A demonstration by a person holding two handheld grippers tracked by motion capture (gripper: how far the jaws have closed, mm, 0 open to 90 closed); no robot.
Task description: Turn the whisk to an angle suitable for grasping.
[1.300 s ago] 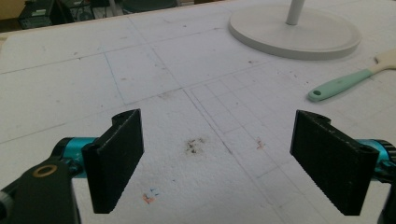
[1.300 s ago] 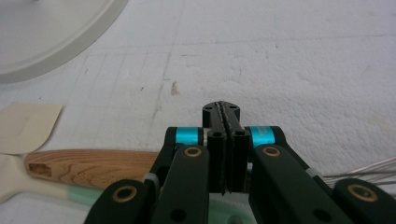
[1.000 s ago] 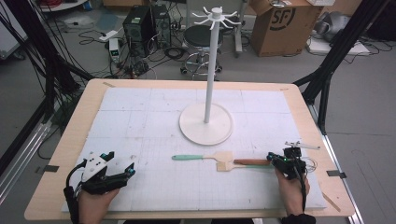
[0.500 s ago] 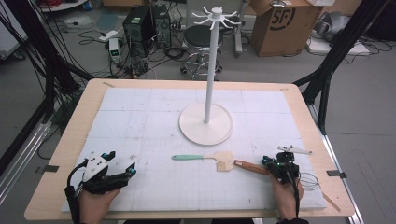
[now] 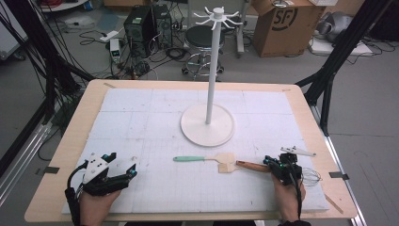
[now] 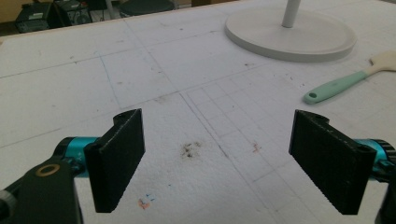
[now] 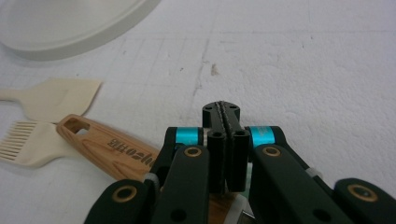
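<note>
My left gripper [image 5: 121, 163] rests open at the front left of the white mat [image 5: 141, 122], its jaws [image 6: 224, 158] wide apart over bare mat. My right gripper [image 5: 269, 161] sits at the front right, and its pads [image 7: 226, 112] are pressed together with nothing seen between them. A brush with a wooden handle [image 5: 244, 165] lies on the mat. The handle [image 7: 107, 147] runs under the right gripper's body. A mint-handled spatula [image 5: 197, 158] lies just left of the brush, its cream blade [image 7: 56, 98] beside the bristles. It also lies ahead of the left gripper, up and to the right [image 6: 336, 86].
A tall white stand with hooks on top rises from a round base [image 5: 207, 125] at the mat's middle. A wire whisk [image 5: 310, 176] and a small white piece [image 5: 297, 151] lie right of my right gripper. The table's edge [image 5: 339, 207] is close behind both hands.
My right gripper has shifted a little left and toward the table's near edge, staying shut. The brush handle's end has swung slightly with it. The left gripper has not moved.
</note>
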